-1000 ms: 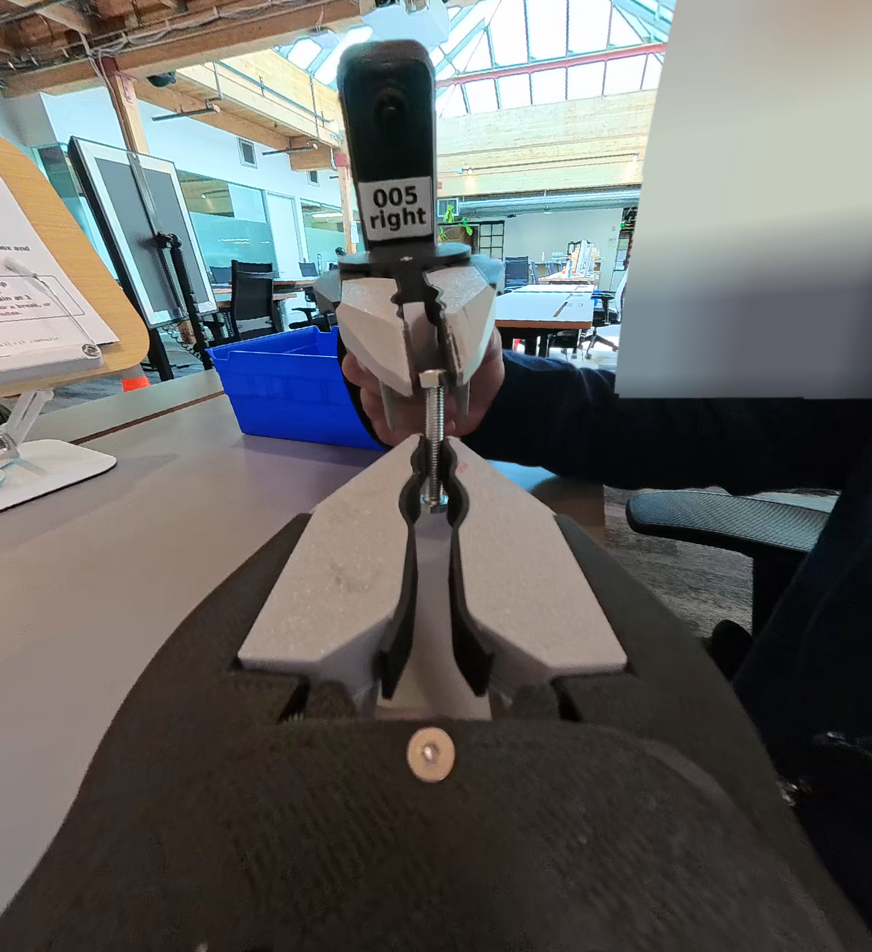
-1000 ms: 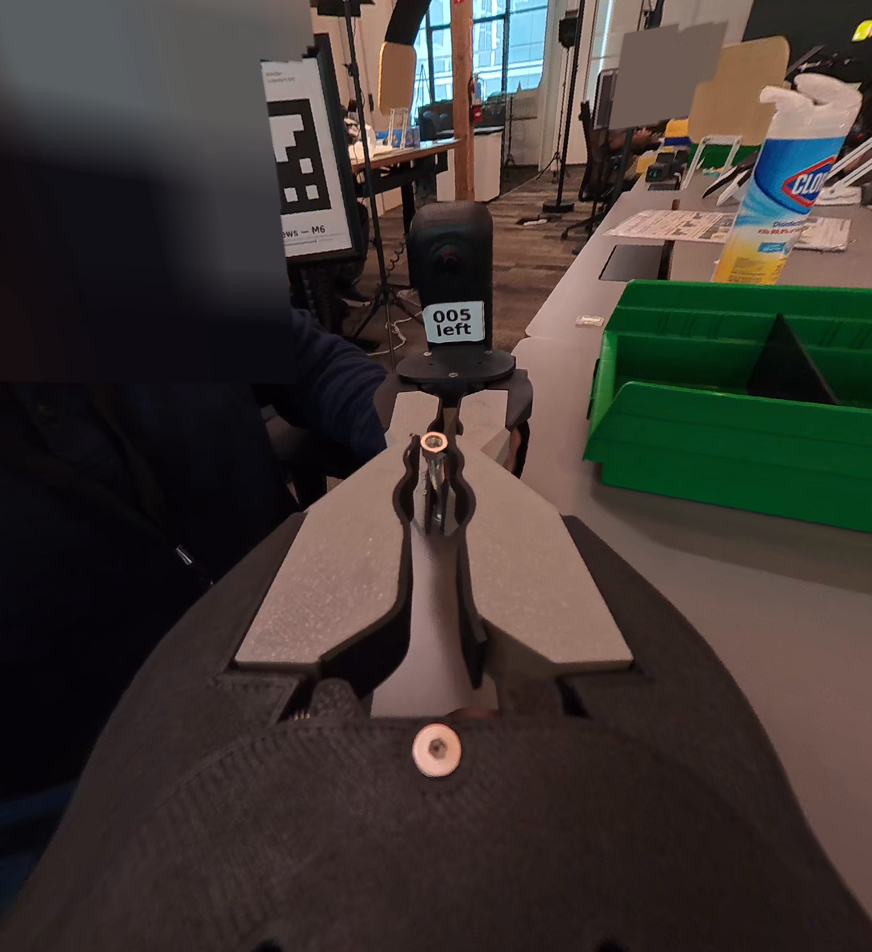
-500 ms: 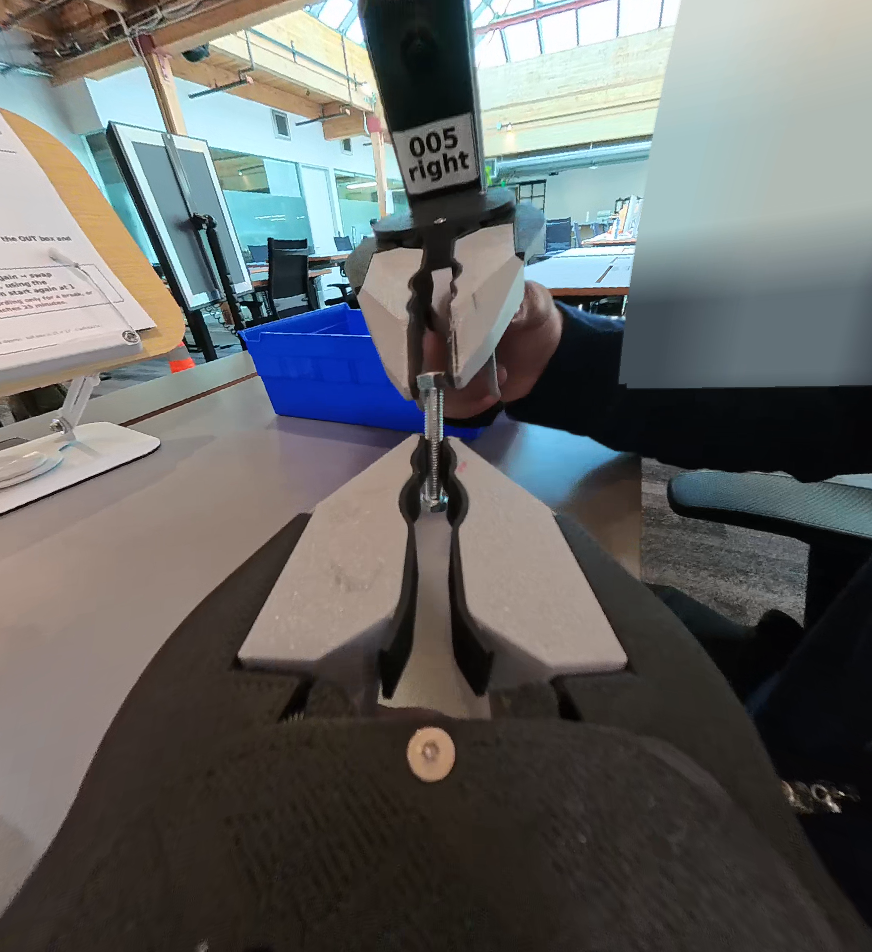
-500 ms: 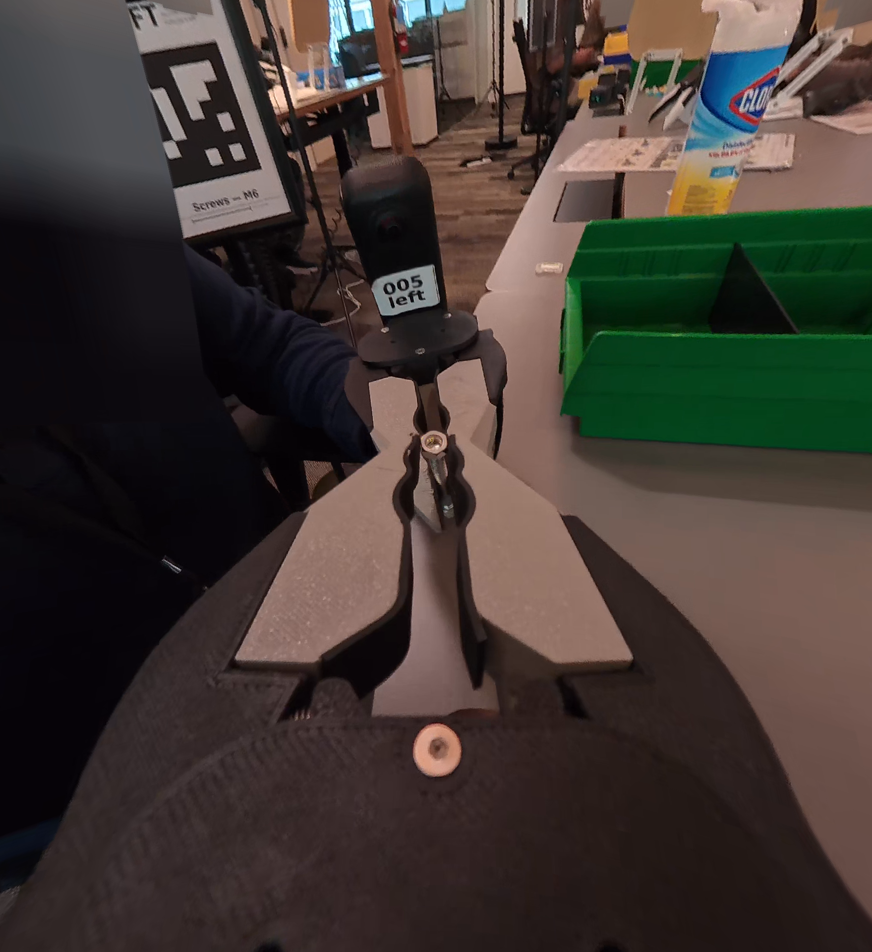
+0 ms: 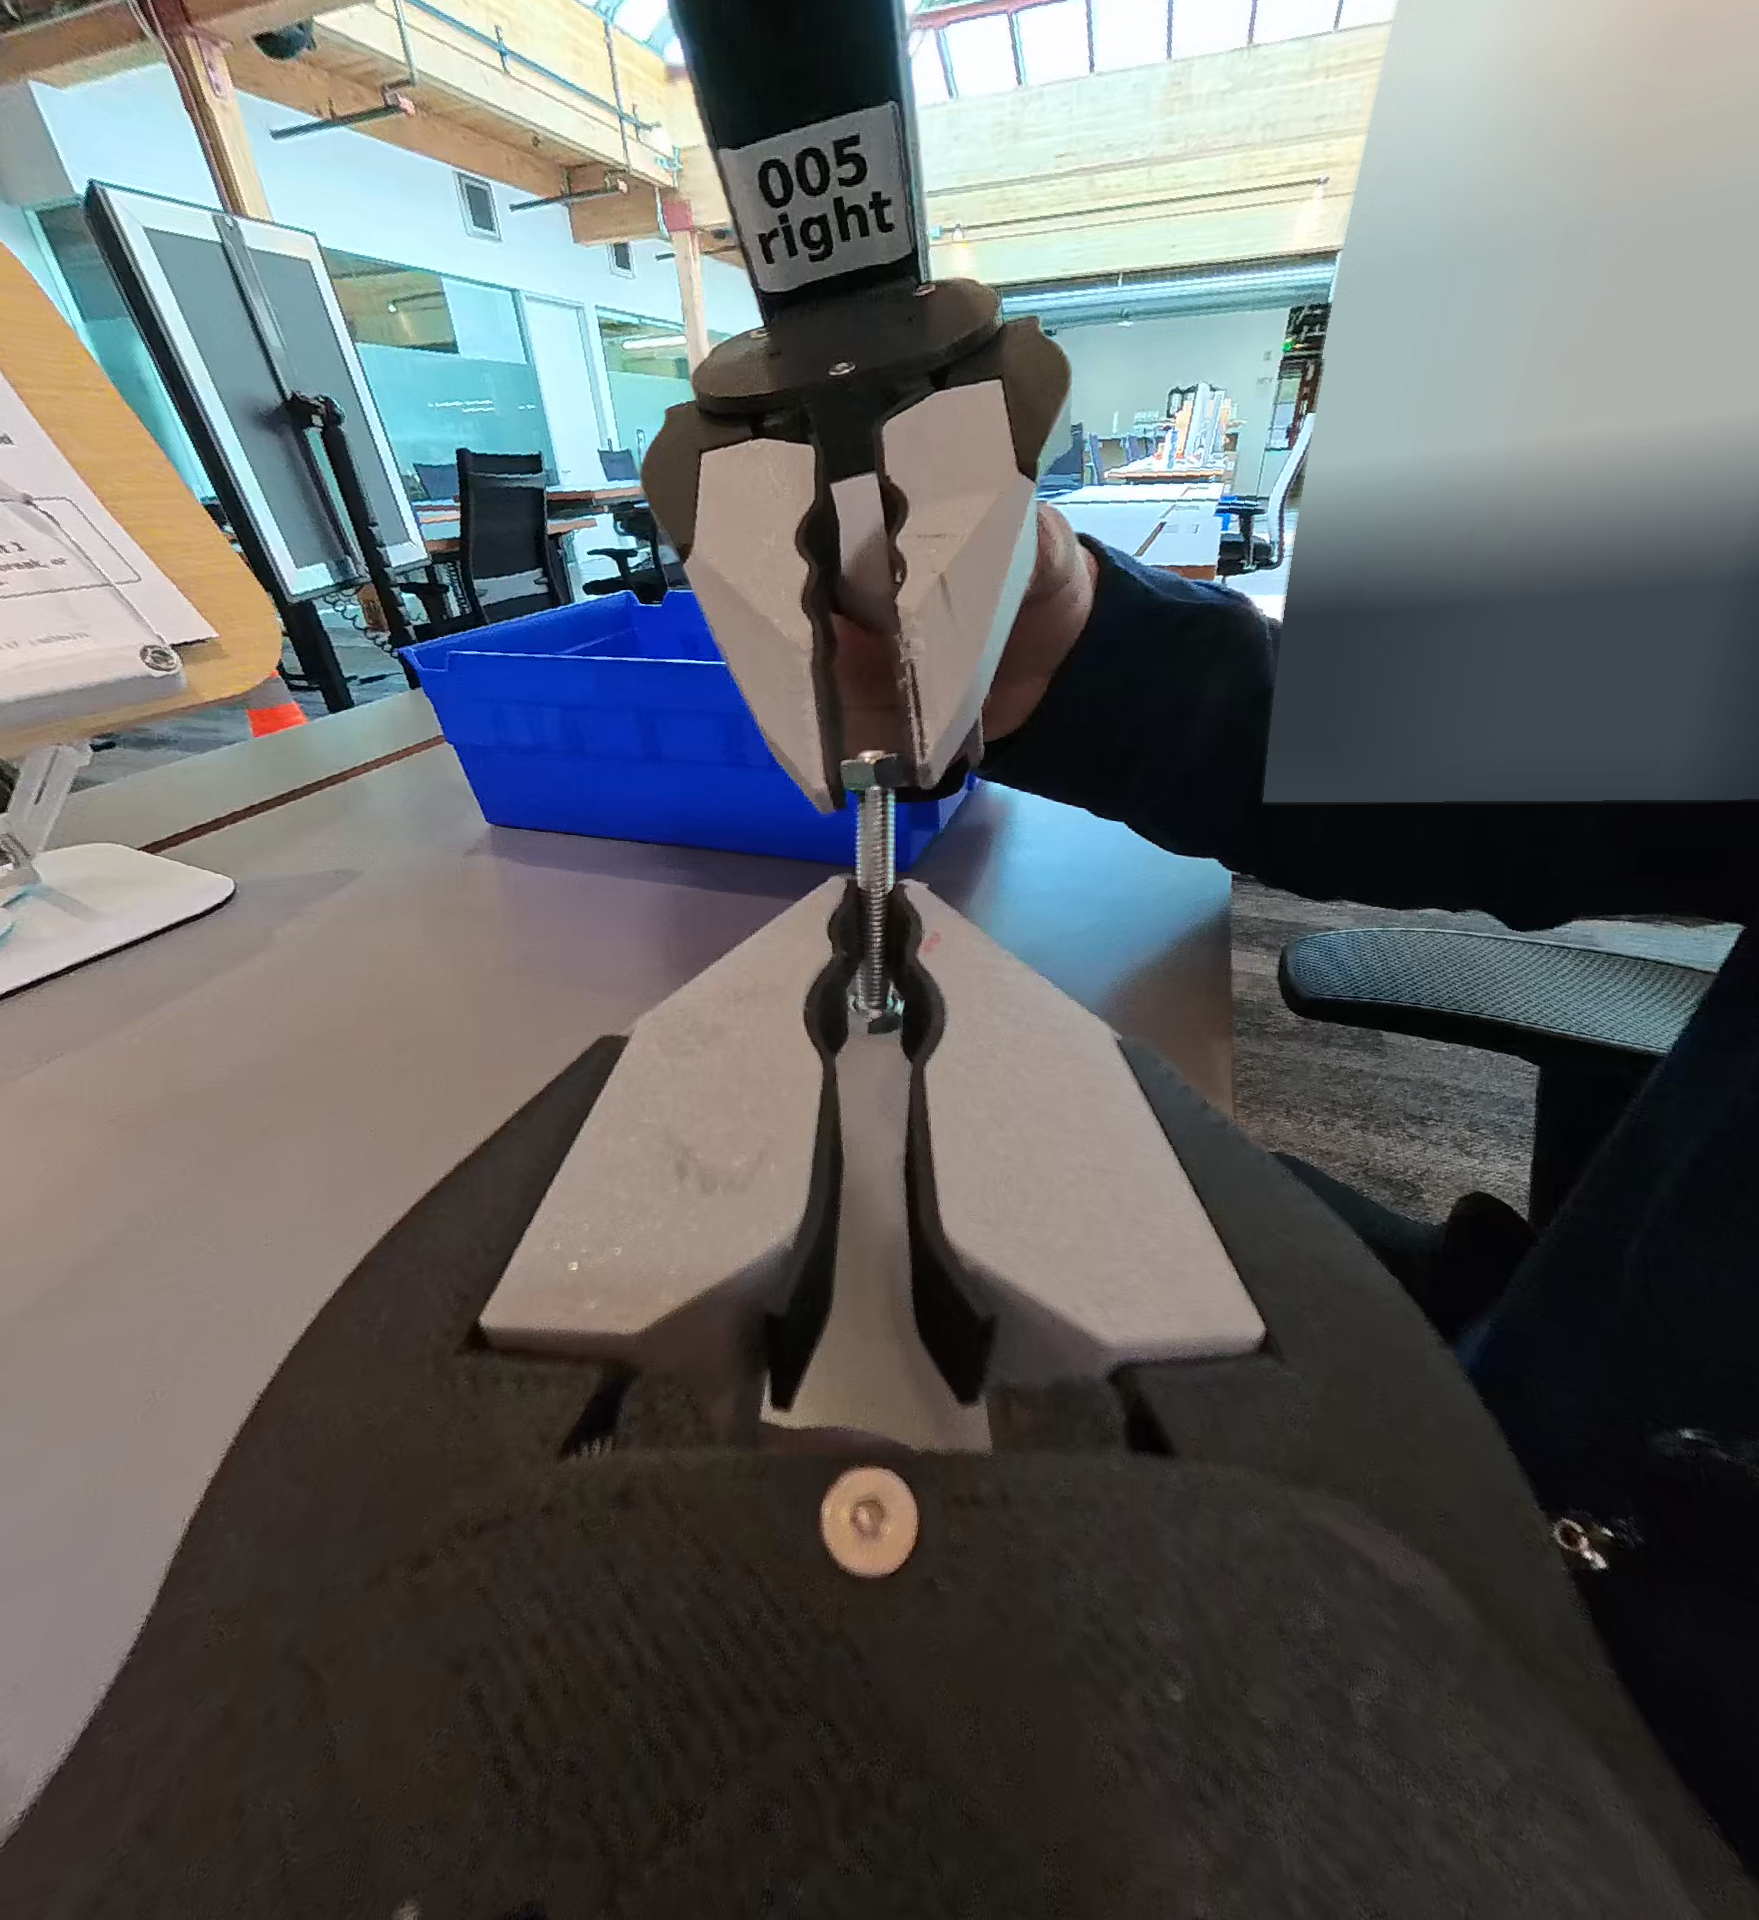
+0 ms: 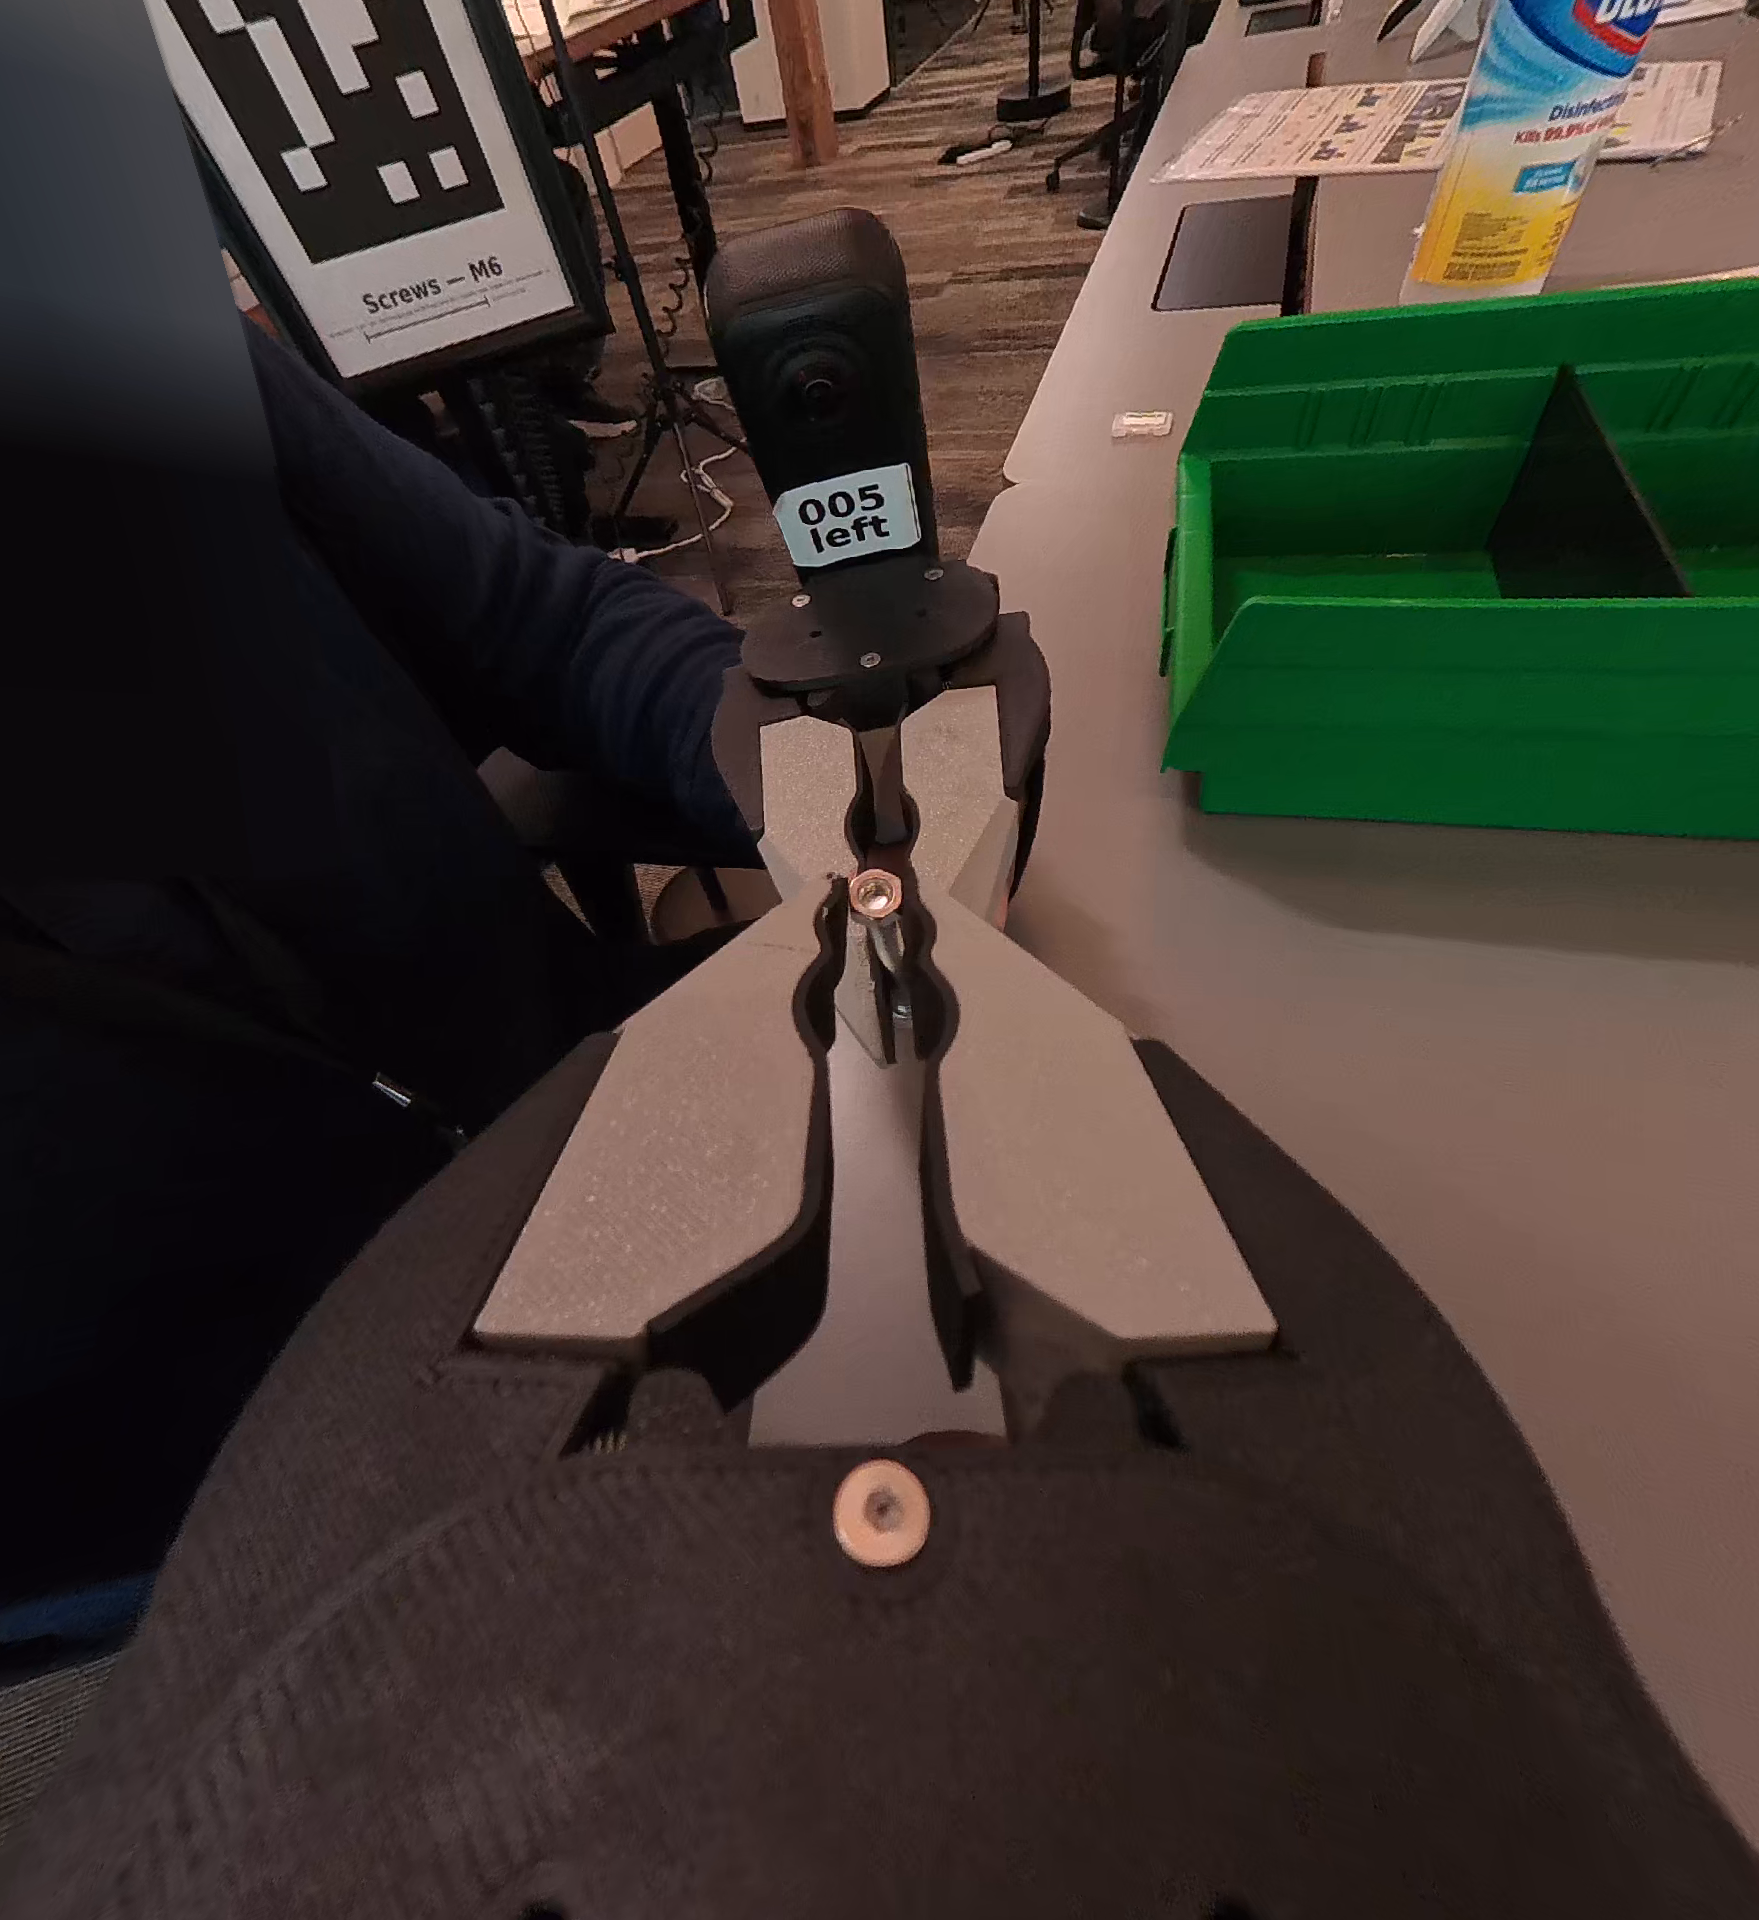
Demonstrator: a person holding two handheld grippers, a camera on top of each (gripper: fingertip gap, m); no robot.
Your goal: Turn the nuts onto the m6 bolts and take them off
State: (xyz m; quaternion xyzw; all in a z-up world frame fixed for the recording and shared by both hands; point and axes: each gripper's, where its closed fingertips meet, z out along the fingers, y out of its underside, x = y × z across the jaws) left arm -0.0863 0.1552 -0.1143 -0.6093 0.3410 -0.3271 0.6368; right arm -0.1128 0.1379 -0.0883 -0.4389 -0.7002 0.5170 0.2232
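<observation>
We see left gripper [image 5: 875, 940] clamping bolt [image 5: 874, 847]; right gripper [image 6: 873, 914] pinching nut [image 6: 870, 894] (at thread tip), above table [image 5: 335, 1039].

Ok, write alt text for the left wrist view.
The left gripper clamps a bolt by its head end; the right gripper pinches the nut at the bolt's tip. Behind, a blue bin sits on a grey table.

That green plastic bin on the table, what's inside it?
The green plastic bin holds a dark upright divider splitting it into compartments. The floor that shows beside the divider looks bare. The bin's front wall hides the nearer floor, and its right end runs out of frame.
</observation>
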